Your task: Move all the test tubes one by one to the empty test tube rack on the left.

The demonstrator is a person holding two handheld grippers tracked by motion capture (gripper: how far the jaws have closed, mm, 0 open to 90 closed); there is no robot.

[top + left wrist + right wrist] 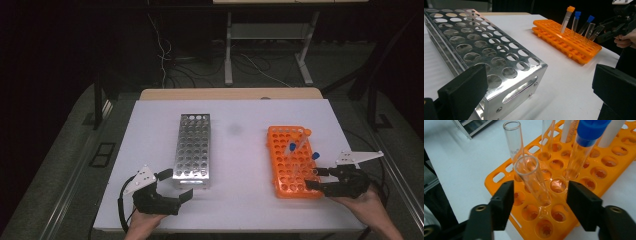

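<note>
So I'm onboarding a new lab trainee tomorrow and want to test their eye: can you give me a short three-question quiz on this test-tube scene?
1. True or false: the right gripper is shut on the uncapped glass tube.
2. Which rack holds tubes? A) the metal rack B) the orange rack
3. Fill in: the jaws of the left gripper sit at the near end of the ____ rack.

Key
1. False: its jaws stand open either side of the tube.
2. B
3. metal
</note>
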